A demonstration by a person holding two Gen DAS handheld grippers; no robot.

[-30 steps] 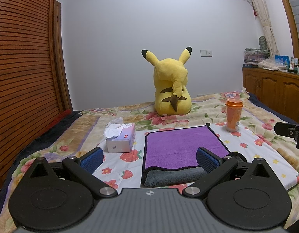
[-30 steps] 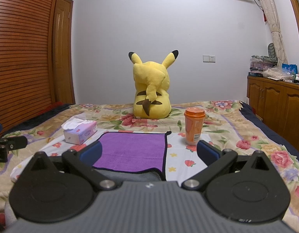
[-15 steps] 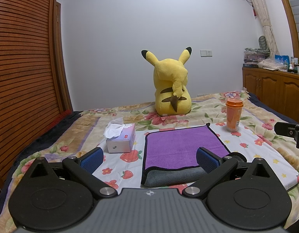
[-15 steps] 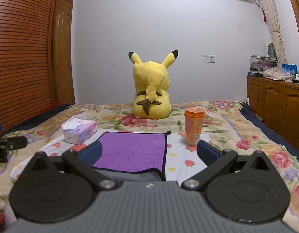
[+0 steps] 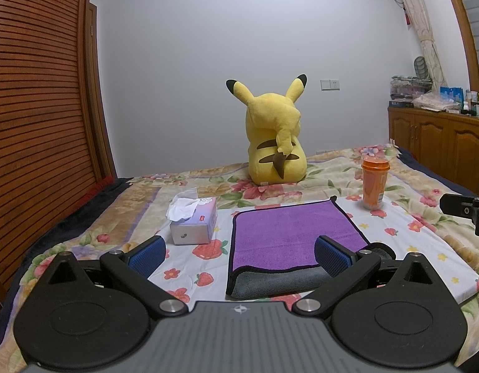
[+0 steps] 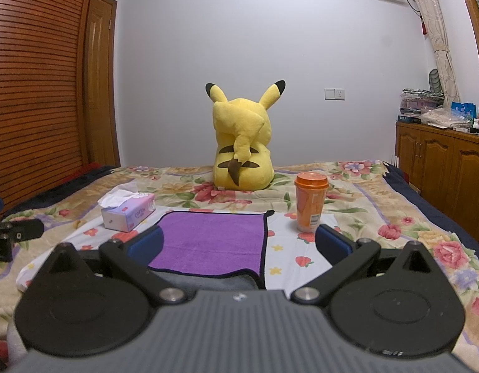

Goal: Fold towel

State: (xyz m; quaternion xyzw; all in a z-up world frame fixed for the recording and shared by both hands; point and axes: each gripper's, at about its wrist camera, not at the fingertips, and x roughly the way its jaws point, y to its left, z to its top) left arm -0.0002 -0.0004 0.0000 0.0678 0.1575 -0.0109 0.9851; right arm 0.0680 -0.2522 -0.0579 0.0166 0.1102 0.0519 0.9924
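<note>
Left gripper (image 5: pixel 238 255): blue pads wide apart, holding nothing, hovering above the near edge of the bed. Right gripper (image 6: pixel 239 244): pads likewise spread and empty; its black body also shows at the far right of the left wrist view. Compared with the frames from one second and half a second ago, nothing has shifted: both views line up, neither gripper has advanced and the cloth has not stirred. Judgement: a pause, either before the next fold is started or after the last one was released. I cannot tell which.

Towel (image 5: pixel 292 233): lies flat on the white strawberry-print sheet (image 5: pixel 404 236), just ahead of both grippers. It is already doubled, purple face up, with a grey layer showing under the near edge, where a rounded fold runs left to right. Black piping outlines it. Long axis appears to run near to far, though fisheye distortion makes this uncertain. The far right corner points toward the orange cup (image 5: pixel 374 183).

Surroundings: tissue box (image 5: pixel 194 223) left of the towel, apart from it; Pikachu plush (image 5: pixel 275 143) far behind, back turned.
</note>
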